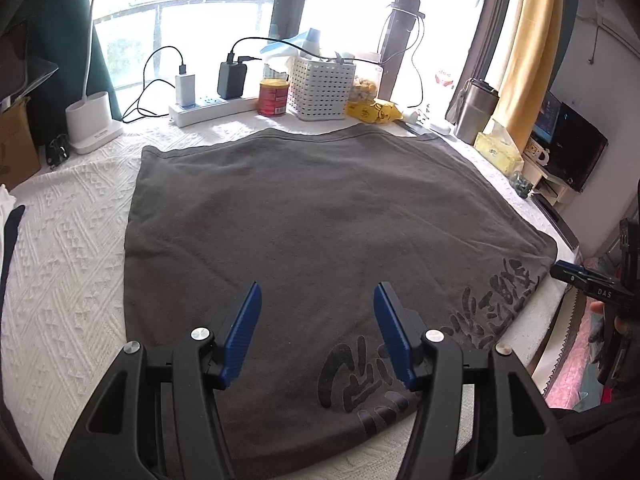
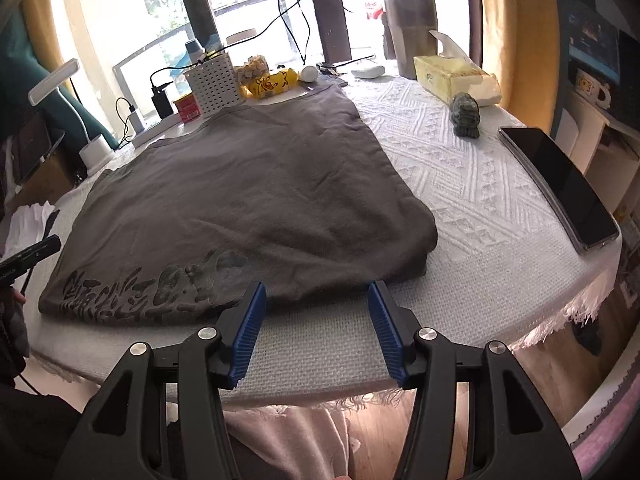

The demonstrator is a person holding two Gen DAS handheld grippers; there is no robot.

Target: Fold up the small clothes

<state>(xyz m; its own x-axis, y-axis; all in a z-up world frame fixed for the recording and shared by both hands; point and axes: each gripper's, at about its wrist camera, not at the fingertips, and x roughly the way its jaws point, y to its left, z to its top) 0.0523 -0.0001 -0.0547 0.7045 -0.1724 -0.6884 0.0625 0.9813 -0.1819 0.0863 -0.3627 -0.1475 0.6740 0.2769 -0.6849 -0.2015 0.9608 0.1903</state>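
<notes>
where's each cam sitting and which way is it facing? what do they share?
Left wrist: behind the open left gripper, over the grey garment, facing the window; right gripper at right edge.
Right wrist: behind the open right gripper at the table's near edge, facing across it; left gripper tip at left edge.
Shared: garment, white basket.

We see a white knit tablecloth [image 2: 460, 184], a white perforated basket [image 1: 320, 86] beside a red can [image 1: 273, 97], a power strip [image 1: 208, 110] with chargers, a yellow tissue box [image 2: 448, 74], a steel tumbler [image 2: 410, 32], a dark phone [image 2: 560, 184] near the edge.
</notes>
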